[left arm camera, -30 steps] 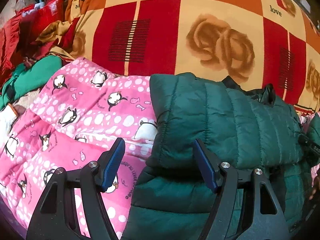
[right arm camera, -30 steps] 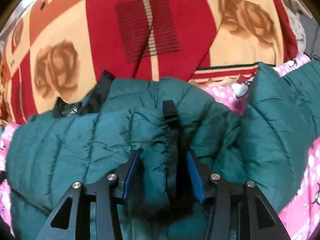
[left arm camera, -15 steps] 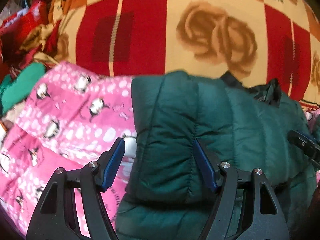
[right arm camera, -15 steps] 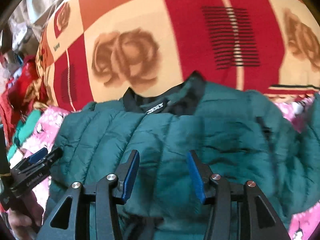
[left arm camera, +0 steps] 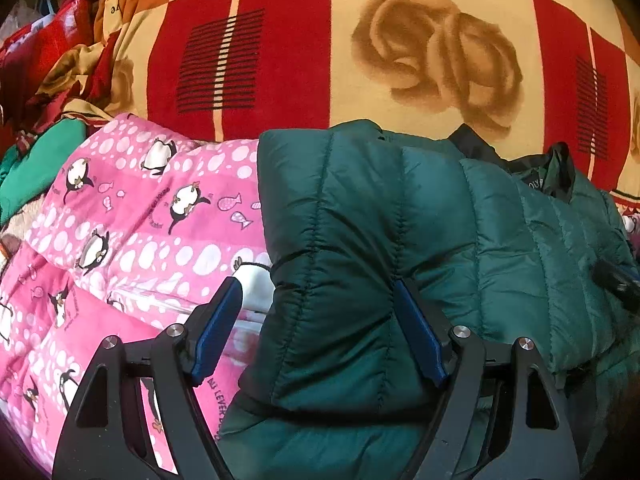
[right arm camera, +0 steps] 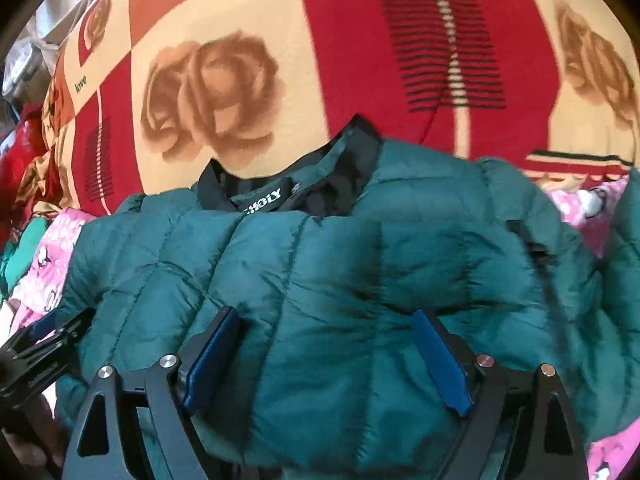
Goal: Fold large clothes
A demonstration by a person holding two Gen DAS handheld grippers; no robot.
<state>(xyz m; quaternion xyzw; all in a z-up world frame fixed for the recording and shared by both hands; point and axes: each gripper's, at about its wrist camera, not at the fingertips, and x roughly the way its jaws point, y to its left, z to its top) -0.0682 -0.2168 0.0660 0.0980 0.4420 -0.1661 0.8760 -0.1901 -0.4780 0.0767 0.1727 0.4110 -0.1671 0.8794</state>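
A dark green quilted puffer jacket (left arm camera: 400, 240) lies folded on a pink penguin-print quilt (left arm camera: 132, 232). Its black collar with a label (right arm camera: 280, 196) faces the far side. My left gripper (left arm camera: 316, 316) is open, its jaws wide apart around the jacket's left folded edge. My right gripper (right arm camera: 324, 344) is open over the middle of the jacket (right arm camera: 340, 272), its jaws wide apart with puffed fabric between them. The left gripper also shows in the right wrist view (right arm camera: 40, 348) at the jacket's left edge.
A red, cream and orange blanket with rose prints (left arm camera: 400, 40) covers the bed beyond the jacket. A heap of red and green clothes (left arm camera: 36, 120) lies at the far left. More green padded fabric (right arm camera: 628, 240) sits at the right.
My right gripper has let go of the jacket's black strap, opened wider and swung left over the jacket's middle. My left gripper has moved right, onto the jacket's left edge.
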